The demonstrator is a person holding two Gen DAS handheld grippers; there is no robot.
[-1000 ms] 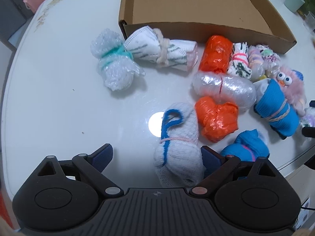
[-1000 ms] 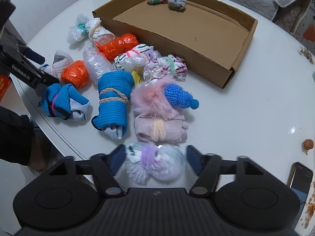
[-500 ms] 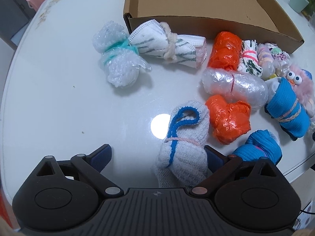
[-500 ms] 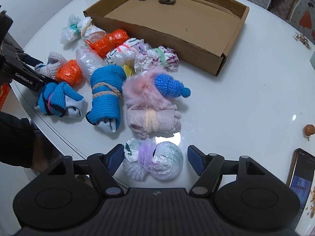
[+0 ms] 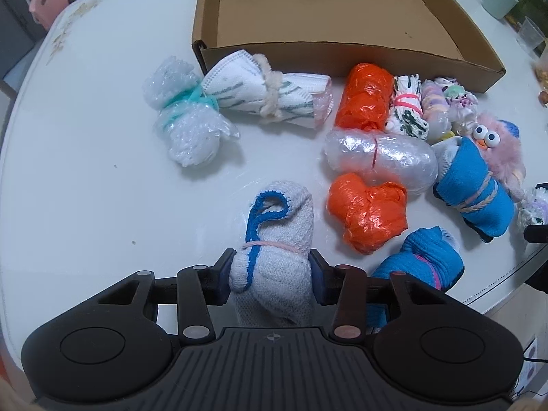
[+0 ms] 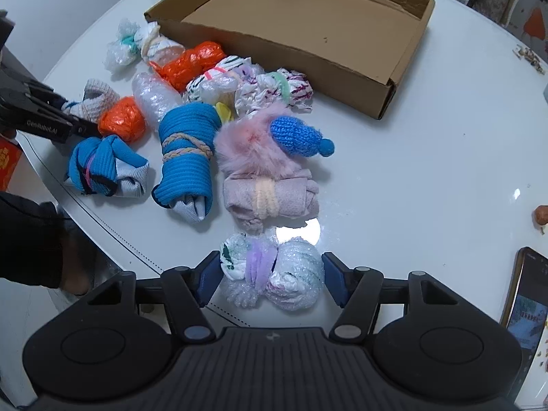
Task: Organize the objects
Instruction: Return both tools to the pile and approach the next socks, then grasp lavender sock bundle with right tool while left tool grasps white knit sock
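Your left gripper (image 5: 270, 270) has its jaws closing on the grey-white knitted bundle (image 5: 277, 236), with both blue pads already pressed into its sides near the lower end. That bundle is a rolled sock-like cloth with a bright blue trim looping across its top and a thin pink band tied round its middle; it lies on the white table (image 5: 85, 171) near the front edge, just beside a crumpled orange plastic bundle (image 5: 368, 214). Your right gripper (image 6: 270, 275) has its jaws closing too, around the bubble-wrap bundle (image 6: 291, 274), a pale, shiny lump cinched in the middle by a fuzzy lilac tie, with green-and-white patterned wrap showing on its left half. The left pad looks to be touching it, while whether the right pad presses it cannot be told. This bundle sits at the near edge of the table, just in front of a pinkish cloth roll (image 6: 270, 195) bound with a peach tie. Behind the heap of bundles stands the open cardboard box (image 6: 404, 78), with two small bundles against its far wall.
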